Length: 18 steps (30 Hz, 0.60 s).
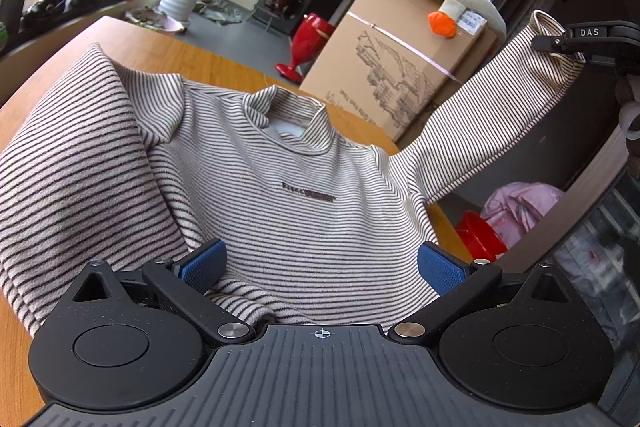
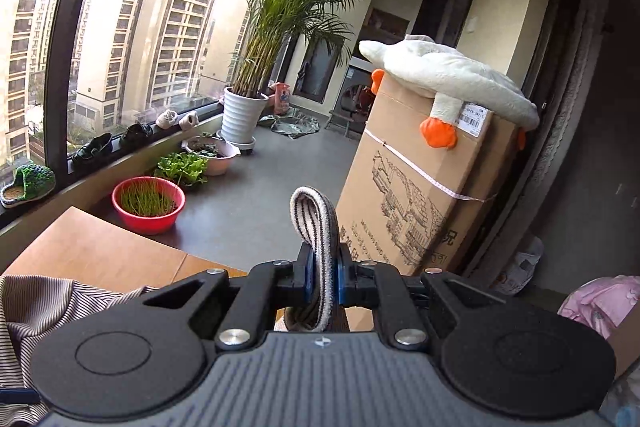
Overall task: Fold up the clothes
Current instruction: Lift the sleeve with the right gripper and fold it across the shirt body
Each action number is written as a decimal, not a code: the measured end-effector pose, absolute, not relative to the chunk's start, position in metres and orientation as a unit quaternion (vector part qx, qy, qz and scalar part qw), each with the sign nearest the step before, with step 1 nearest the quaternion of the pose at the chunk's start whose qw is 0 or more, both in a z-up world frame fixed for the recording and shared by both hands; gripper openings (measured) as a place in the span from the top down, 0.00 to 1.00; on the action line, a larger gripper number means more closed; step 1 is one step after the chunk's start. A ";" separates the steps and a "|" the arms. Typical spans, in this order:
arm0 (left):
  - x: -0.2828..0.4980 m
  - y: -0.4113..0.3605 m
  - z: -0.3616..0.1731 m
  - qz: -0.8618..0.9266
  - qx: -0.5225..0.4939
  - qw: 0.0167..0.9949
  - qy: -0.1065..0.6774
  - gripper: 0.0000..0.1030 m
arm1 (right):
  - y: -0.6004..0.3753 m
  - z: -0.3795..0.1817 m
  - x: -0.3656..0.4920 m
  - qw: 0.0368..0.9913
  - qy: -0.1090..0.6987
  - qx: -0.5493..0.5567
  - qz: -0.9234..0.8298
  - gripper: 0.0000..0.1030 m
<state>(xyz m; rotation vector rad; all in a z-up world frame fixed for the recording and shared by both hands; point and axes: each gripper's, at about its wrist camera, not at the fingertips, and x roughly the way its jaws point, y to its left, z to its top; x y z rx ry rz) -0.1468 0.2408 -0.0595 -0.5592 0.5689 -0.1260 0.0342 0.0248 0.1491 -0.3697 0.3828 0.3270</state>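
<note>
Right hand-held gripper (image 2: 320, 281) clamped on striped sleeve cuff (image 2: 314, 227); left hand-held gripper (image 1: 322, 267) jaws wide apart over striped sweater (image 1: 288, 187)

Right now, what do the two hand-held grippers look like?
Identical build. The left hand-held gripper and right hand-held gripper have matte black linkage arms with silver pivot screws, blue ribbed finger pads, round black side discs, and a grey ribbed base with a crosshair mark. No cables visible.

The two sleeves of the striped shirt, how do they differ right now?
The right sleeve is stretched out and lifted off the table, its cuff pinched in the right claw. The left sleeve lies slack, folded in over the shirt body, held by nothing; the left claw is open. Both are striped alike.
</note>
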 end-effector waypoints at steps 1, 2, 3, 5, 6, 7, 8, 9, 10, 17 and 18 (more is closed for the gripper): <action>-0.147 0.241 -0.060 -0.061 -0.271 0.920 0.277 0.00 | 0.031 0.148 0.034 0.949 0.192 -0.180 0.173 0.90; -0.147 0.240 -0.059 -0.061 -0.269 0.920 0.277 0.00 | 0.041 0.147 0.035 0.945 0.198 -0.180 0.187 0.90; -0.147 0.239 -0.059 -0.060 -0.267 0.921 0.277 0.00 | 0.049 0.146 0.035 0.943 0.201 -0.179 0.196 0.90; -0.147 0.238 -0.059 -0.059 -0.263 0.922 0.277 0.00 | 0.064 0.144 0.037 0.938 0.208 -0.176 0.214 0.90; -0.147 0.237 -0.059 -0.059 -0.261 0.923 0.277 0.00 | 0.071 0.142 0.036 0.936 0.211 -0.174 0.223 0.90; -0.147 0.236 -0.059 -0.059 -0.260 0.923 0.277 0.00 | 0.079 0.140 0.036 0.933 0.214 -0.173 0.232 0.90; -0.147 0.236 -0.059 -0.059 -0.259 0.923 0.277 0.00 | 0.087 0.138 0.035 0.930 0.218 -0.171 0.241 0.90; -0.147 0.236 -0.059 -0.059 -0.259 0.923 0.277 0.00 | 0.095 0.136 0.035 0.927 0.221 -0.170 0.250 0.90; -0.147 0.236 -0.059 -0.059 -0.259 0.923 0.277 0.00 | 0.103 0.134 0.034 0.925 0.224 -0.168 0.258 0.90; -0.146 0.236 -0.059 -0.060 -0.259 0.923 0.276 0.00 | 0.149 0.117 0.026 0.906 0.238 -0.185 0.297 0.89; -0.146 0.236 -0.060 -0.061 -0.261 0.923 0.276 0.00 | 0.153 0.115 0.025 0.904 0.241 -0.183 0.301 0.89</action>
